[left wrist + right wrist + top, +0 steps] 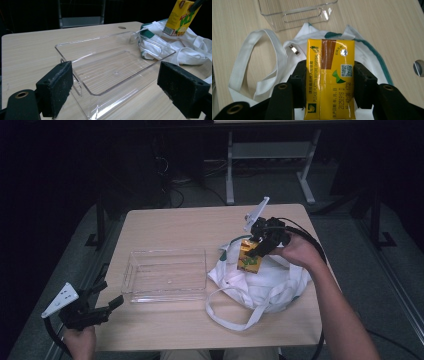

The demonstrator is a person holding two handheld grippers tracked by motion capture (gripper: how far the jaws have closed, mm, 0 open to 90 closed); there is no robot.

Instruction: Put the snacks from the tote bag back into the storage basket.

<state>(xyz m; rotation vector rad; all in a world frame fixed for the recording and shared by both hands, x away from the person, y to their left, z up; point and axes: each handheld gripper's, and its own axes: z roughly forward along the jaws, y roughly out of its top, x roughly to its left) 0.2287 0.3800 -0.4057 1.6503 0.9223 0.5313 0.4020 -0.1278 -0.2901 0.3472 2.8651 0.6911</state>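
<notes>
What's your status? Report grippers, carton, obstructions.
Right gripper shut on yellow drink carton, above white bag. Left gripper open, facing clear tray. Nothing between carton and tray.

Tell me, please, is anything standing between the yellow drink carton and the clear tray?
Nothing visible does. The right tool holds the drink carton above the white bag, and the clear tray to its left is open-topped, with bare table between.

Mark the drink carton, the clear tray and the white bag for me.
drink carton (329, 75): right gripper view, yellow top face.
clear tray (132, 270): high view, left rim.
white tote bag (270, 287): high view, cloth body.
</notes>
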